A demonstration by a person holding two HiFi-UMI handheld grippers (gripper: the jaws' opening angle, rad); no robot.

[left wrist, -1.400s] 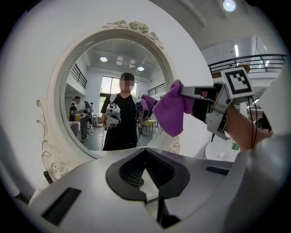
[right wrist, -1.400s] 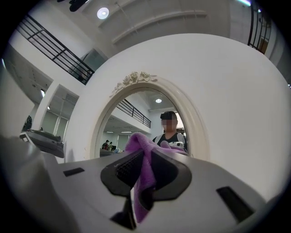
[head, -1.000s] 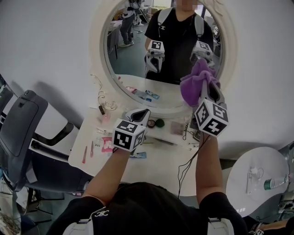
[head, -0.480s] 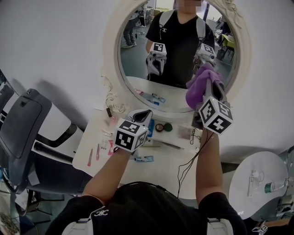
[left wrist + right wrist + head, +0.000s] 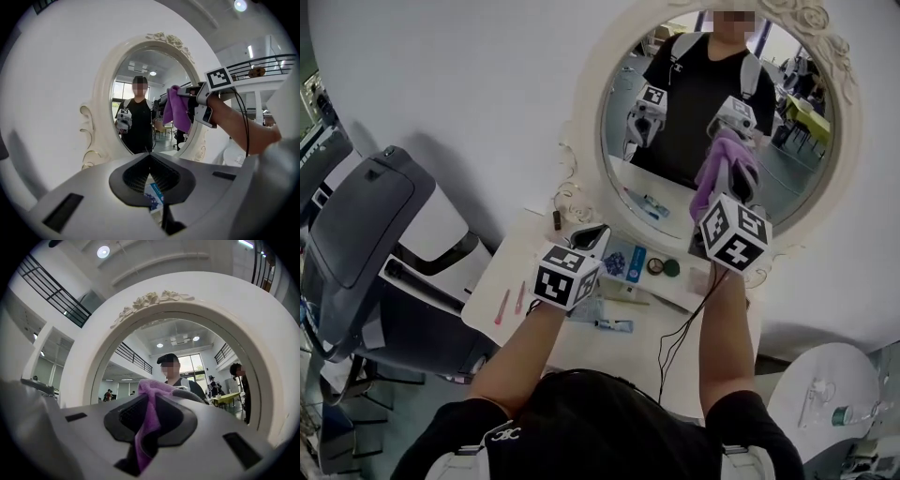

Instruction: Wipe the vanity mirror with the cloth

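An oval vanity mirror [image 5: 680, 112] in an ornate white frame stands at the back of the table. My right gripper [image 5: 729, 183] is raised to the lower right of the glass and is shut on a purple cloth [image 5: 719, 167]. The cloth bunches over its jaws, and whether it touches the glass is unclear. In the right gripper view the cloth [image 5: 149, 423] hangs between the jaws, with the mirror [image 5: 154, 301] close ahead. My left gripper [image 5: 592, 232] hovers low over the vanity table [image 5: 516, 281], shut and holding nothing. The left gripper view shows the mirror [image 5: 140, 103] and the cloth [image 5: 177, 110].
Small items lie on the table: a blue packet [image 5: 623, 262], a green lid [image 5: 671, 267], pink tools [image 5: 503, 307]. A black cable [image 5: 680, 328] hangs from the right gripper. A grey chair [image 5: 375, 225] stands at the left, a round white side table [image 5: 825, 394] at the lower right.
The head view has swung left, so the mirror now sits further right in frame. My right gripper has carried the cloth inward from the mirror's right edge. The left gripper stays over the table.
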